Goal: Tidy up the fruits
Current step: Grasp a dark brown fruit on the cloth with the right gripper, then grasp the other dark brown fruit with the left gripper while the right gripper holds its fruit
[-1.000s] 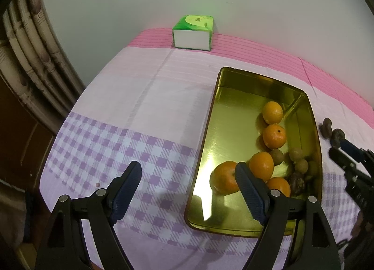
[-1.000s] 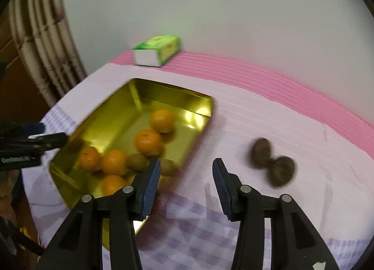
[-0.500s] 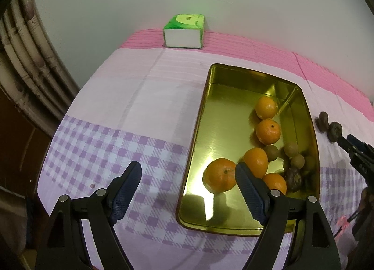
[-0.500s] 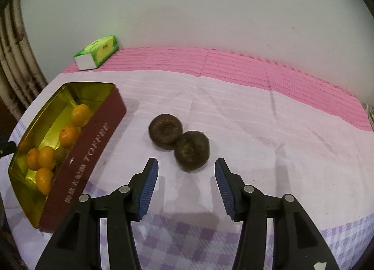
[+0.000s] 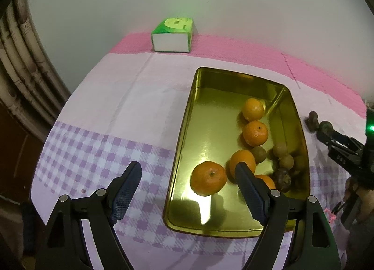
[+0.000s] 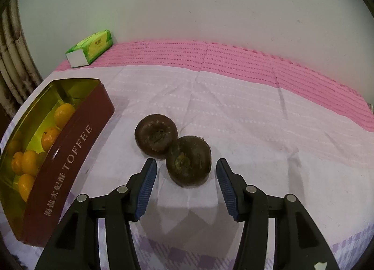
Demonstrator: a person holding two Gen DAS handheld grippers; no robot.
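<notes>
Pink and purple tablecloth (image 6: pixel 233 106) carries 2 brown fruits (image 6: pixel 188 161), touching, beside the tin (image 6: pixel 70 153). Right gripper (image 6: pixel 184 176) has just been widening around the nearer fruit, not yet pressing it. It should close gently without pushing the other. Left gripper (image 5: pixel 187 185) stays wide, empty.

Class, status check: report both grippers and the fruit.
Right gripper jaws opening, straddling near brown fruit, no contact. Left gripper open. Second brown fruit touching it.

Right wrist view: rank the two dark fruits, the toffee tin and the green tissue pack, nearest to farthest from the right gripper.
From the right gripper:
1. Near dark fruit, between the open jaws.
2. Far dark fruit, touching it, behind-left.
3. Toffee tin, left.
4. Green tissue pack, far left by the wall.
</notes>
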